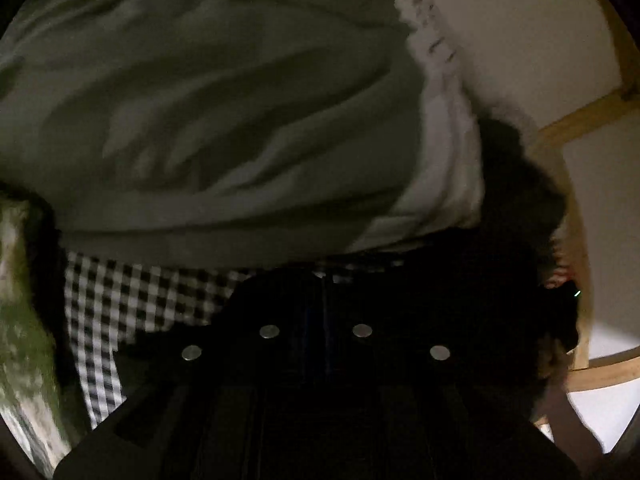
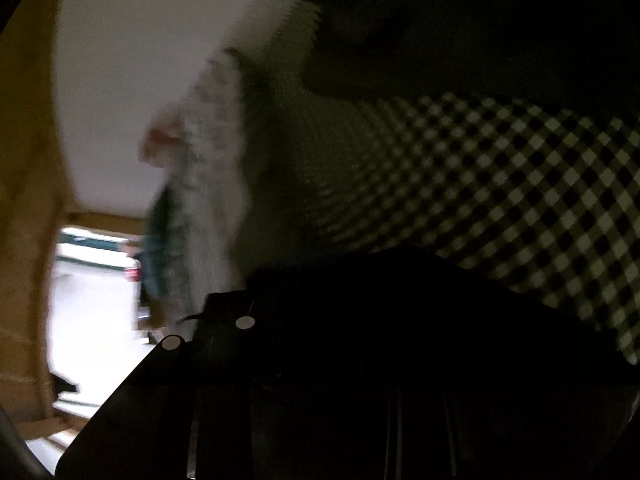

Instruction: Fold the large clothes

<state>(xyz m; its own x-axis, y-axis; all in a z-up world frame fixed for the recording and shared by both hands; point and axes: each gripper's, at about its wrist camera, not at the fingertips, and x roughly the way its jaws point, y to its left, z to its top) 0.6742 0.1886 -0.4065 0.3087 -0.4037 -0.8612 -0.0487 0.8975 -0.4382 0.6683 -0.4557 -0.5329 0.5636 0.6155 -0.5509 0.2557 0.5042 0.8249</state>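
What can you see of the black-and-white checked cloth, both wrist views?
The checked cloth is a woven-looking fabric in a small black-and-white gingham check. In the left wrist view a strip of it shows below a large pale grey-green garment that overlaps its upper edge, with the dark gripper body covering its lower right. In the right wrist view it spreads across the right side, motion-blurred toward the left, dark shadow above. Its full shape and edges are hidden.

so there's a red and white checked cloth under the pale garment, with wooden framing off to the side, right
Not quite: the checked cloth is black and white, not red and white, as both wrist views show. It does lie under the pale garment, with wooden framing to the side.
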